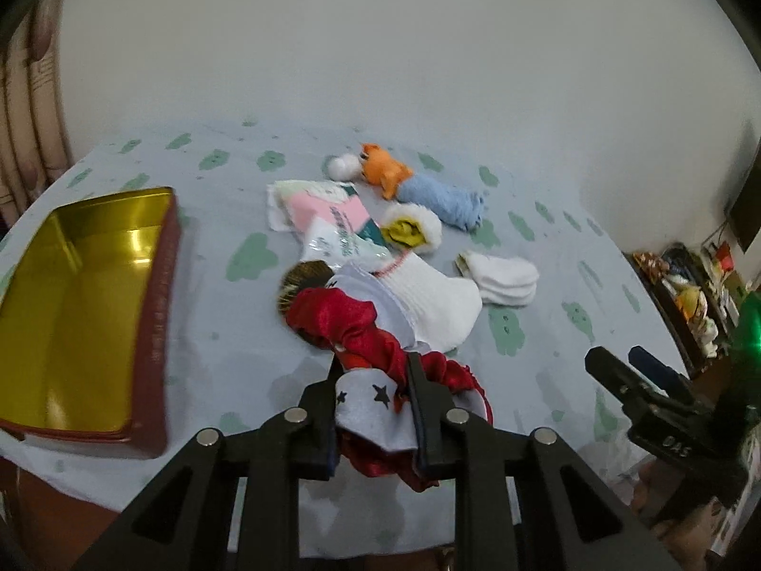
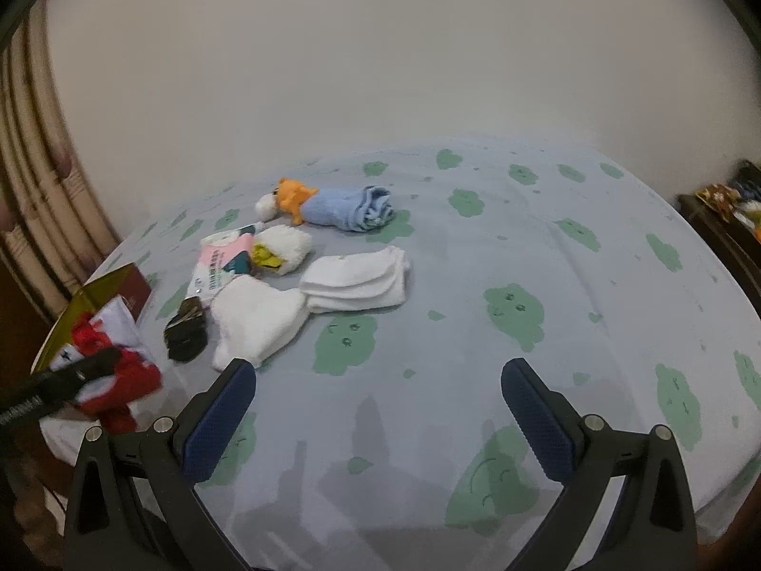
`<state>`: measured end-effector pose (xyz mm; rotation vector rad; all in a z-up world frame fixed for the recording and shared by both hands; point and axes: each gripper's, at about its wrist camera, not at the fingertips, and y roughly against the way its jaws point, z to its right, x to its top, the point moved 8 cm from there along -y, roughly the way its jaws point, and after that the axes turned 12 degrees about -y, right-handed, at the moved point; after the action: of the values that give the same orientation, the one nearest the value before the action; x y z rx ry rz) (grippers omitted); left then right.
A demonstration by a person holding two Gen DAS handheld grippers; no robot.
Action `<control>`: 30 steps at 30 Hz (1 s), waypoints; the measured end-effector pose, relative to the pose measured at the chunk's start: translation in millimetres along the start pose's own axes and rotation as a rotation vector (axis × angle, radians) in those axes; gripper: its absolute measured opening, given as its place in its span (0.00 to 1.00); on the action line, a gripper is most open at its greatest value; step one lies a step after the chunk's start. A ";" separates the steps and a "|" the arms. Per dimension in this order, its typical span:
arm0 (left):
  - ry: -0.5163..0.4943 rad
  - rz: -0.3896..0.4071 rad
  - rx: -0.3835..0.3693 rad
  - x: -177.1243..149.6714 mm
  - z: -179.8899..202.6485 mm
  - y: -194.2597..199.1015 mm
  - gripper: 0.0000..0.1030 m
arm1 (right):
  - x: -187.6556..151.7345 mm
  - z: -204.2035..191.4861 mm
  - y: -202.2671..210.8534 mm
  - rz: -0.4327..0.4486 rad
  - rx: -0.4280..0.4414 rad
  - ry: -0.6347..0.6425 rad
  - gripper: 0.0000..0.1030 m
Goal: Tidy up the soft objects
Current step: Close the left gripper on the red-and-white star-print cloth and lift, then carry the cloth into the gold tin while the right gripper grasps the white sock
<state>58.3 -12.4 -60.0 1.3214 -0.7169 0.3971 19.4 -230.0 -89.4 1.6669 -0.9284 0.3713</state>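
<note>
Pinching red-white cloth (image 1: 375, 399) between left gripper (image 1: 373, 409) jaws; right gripper (image 2: 378, 409) jaws spread, holding nothing.

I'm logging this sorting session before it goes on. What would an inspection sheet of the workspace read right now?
Surface: blue cloth with green cloud print covering the table.
Job's things: red and white fabric item lifted; gold-lined tin box open; white socks, blue rolled cloth, orange plush, yellow and white plush lying loose.
Clutter: pink packet, dark wrapper.
Grippers: left hand-held gripper shut on the fabric item; right hand-held gripper open, above bare cloth.
Cables: nothing seen.
Surroundings: plain wall, curtain, cluttered shelf.
</note>
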 end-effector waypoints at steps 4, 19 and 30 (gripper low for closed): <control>0.029 0.018 0.024 1.1 -20.5 24.0 0.21 | 8.1 -6.7 1.6 -0.010 0.032 0.039 1.00; 0.141 0.052 0.206 20.1 -138.4 73.5 0.23 | 40.7 -44.5 -99.1 -0.359 0.124 0.677 0.88; 0.182 -0.042 0.314 12.7 -202.0 46.1 0.27 | 29.6 -51.4 -155.4 -0.579 0.124 0.905 0.78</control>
<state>88.0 191.4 -33.9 1.5684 -0.4860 0.6062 164.1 -185.6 -158.2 1.5444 0.2475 0.6991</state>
